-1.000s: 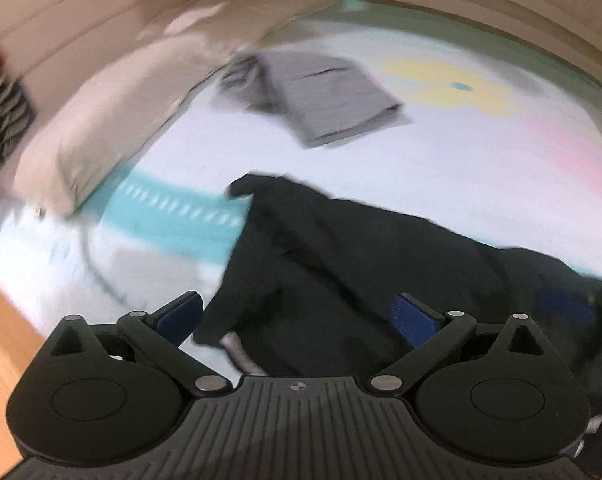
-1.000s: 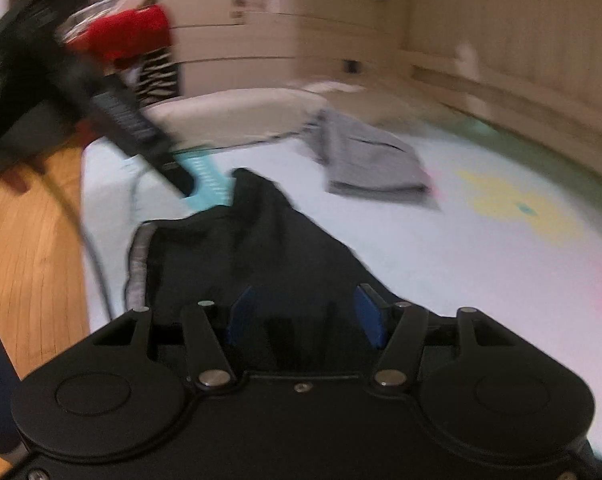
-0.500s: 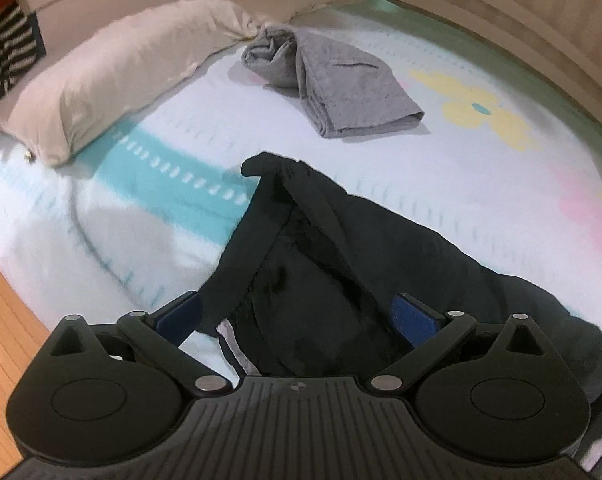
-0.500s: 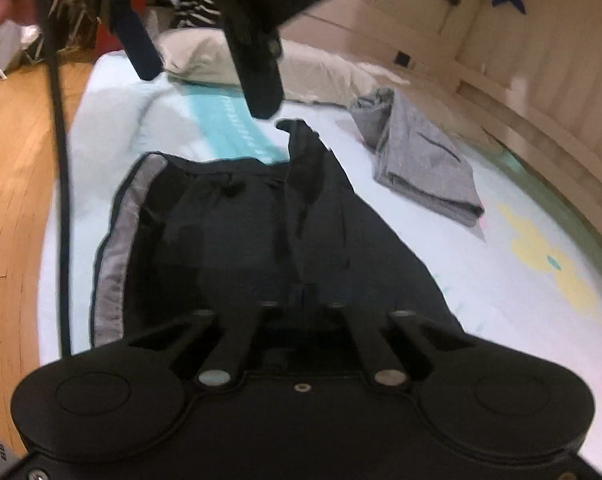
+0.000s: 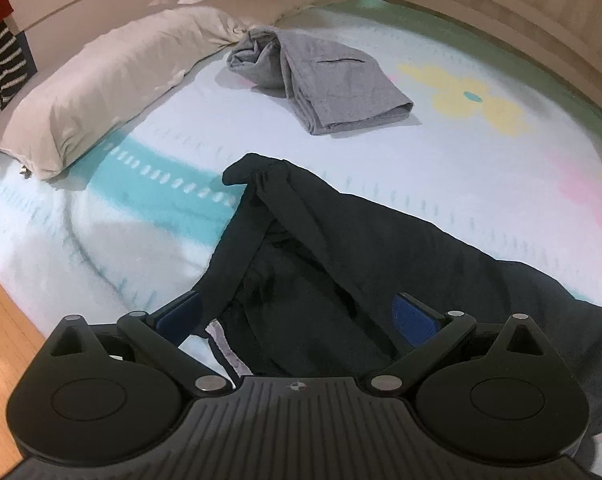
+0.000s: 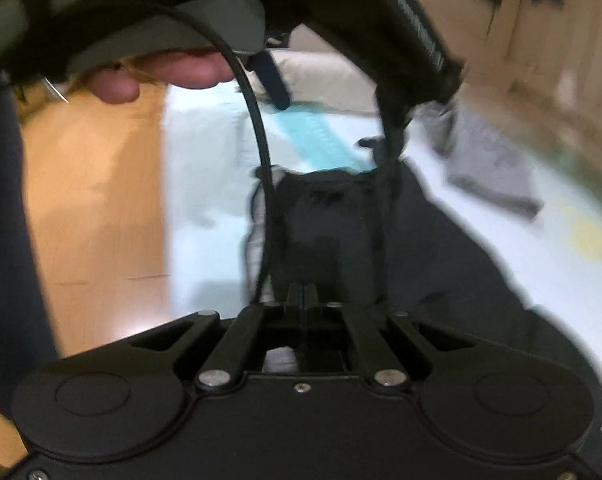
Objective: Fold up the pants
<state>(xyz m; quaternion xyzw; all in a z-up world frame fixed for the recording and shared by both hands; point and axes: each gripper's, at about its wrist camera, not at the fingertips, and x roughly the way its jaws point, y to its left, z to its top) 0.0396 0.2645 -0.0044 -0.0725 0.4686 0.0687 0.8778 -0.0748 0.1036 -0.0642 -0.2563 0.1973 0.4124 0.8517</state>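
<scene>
i see the black pants point(image 5: 381, 264) rumpled on the bed point(image 5: 481, 184), below the folded grey garment point(image 5: 341, 84). my left gripper point(image 5: 297, 312) gapes over them; my right gripper point(image 6: 302, 300) pinches black cloth, jaws just reopening slightly.

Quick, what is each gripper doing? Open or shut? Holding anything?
Left gripper: jaws wide open over the black pants, gripping nothing.
Right gripper: jaws shut; just reopened slightly; whether they pinch the pants cannot be told.

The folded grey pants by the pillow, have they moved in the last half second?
No. In the left wrist view the folded grey pants lie at the same spot against the long beige pillow and the yellow flower print.
</scene>
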